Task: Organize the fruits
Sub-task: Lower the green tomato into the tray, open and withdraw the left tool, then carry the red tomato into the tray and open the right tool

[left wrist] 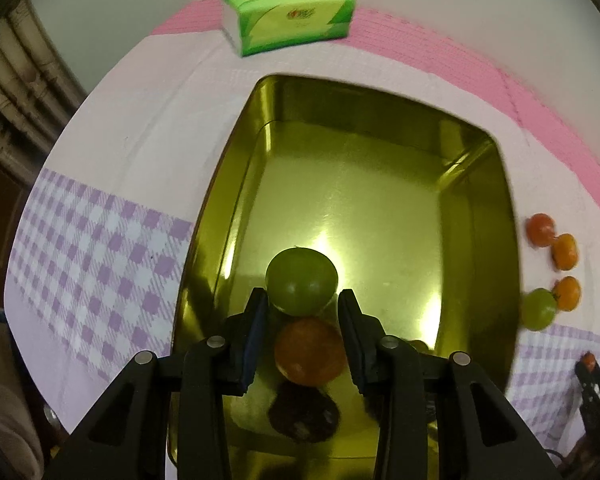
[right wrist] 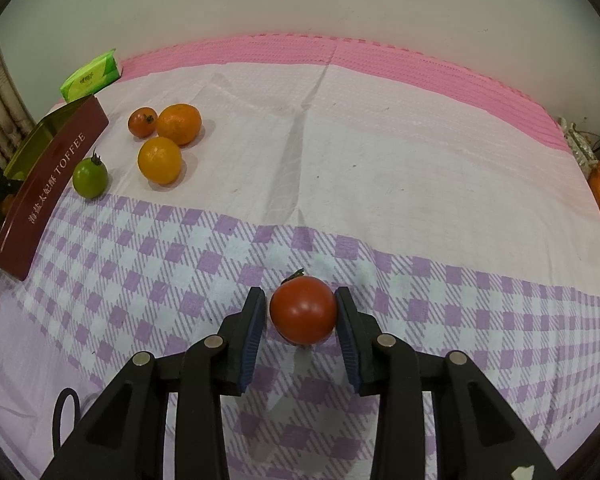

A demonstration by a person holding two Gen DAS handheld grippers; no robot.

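Currently left hand-held gripper (left wrist: 302, 300) holds a green tomato (left wrist: 301, 286) above the gold tin (left wrist: 380, 128), an orange fruit (left wrist: 310, 352) below it near the tin's near edge; far half of tin floor bare. Right hand-held gripper (right wrist: 302, 310) grips a red tomato (right wrist: 303, 309) over the checked cloth (right wrist: 460, 300), open cloth ahead. Loose fruit cluster (right wrist: 160, 160) lies beside the tin's wall

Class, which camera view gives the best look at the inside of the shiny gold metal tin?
The left wrist view: it looks straight down into the gold metal tin, showing its reflective floor and walls. The right wrist view catches only its maroon outer side, printed TOFFEE, and a sliver of gold rim at the left edge.
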